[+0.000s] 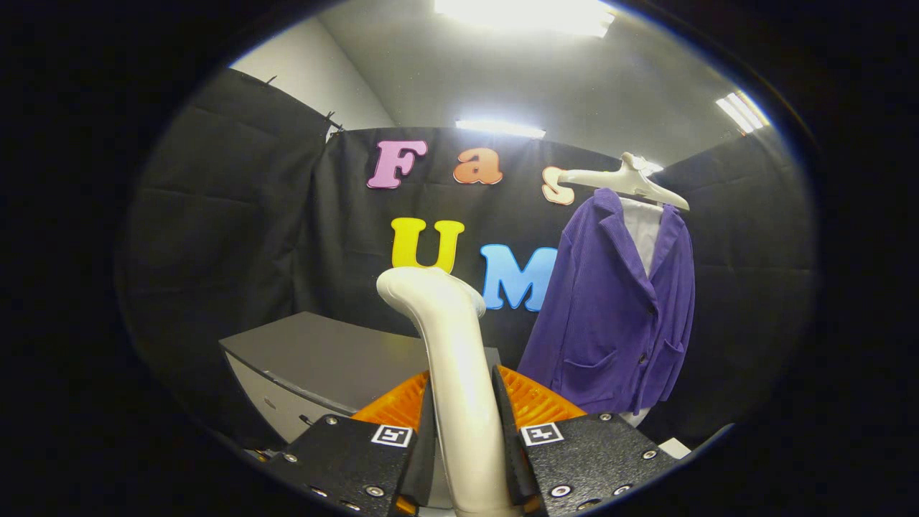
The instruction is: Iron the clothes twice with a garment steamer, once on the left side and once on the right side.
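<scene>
Recording booth: black cloth walls (pixel 237 215), ceiling strip lights (pixel 524 14).

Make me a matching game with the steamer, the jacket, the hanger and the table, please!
Things:
1. garment steamer
2. purple jacket
3. white hanger
4. grey table

Places:
A. low down, behind the steamer and off to its side
B. hanging on the hanger, beyond the tongs
C. clamped between the fingers of the tongs
D. at the top of the jacket, holding it up

Pairs: 1-C, 2-B, 3-D, 4-A
</scene>
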`<move>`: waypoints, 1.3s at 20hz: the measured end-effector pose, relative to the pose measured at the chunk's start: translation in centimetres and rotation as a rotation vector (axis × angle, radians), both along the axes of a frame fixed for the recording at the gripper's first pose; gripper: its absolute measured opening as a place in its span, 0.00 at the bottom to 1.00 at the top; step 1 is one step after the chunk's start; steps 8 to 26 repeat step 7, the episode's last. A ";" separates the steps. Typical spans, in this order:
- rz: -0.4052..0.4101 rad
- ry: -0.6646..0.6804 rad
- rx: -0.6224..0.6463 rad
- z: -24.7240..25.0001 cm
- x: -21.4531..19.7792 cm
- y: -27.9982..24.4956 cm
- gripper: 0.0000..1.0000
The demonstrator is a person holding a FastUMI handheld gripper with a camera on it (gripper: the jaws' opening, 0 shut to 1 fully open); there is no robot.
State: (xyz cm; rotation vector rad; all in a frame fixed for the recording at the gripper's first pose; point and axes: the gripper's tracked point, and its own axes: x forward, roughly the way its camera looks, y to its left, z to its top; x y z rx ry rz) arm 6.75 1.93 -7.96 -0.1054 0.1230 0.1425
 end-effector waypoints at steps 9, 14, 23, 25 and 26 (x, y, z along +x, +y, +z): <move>0.060 -0.012 0.030 1.2 -1.9 -2.3 0.40; 0.060 -0.012 0.030 1.2 -1.9 -2.3 0.40; 0.060 -0.012 0.030 1.2 -1.9 -2.3 0.40; 0.060 -0.012 0.030 1.2 -1.9 -2.3 0.40; 0.060 -0.012 0.030 1.2 -1.9 -2.3 0.40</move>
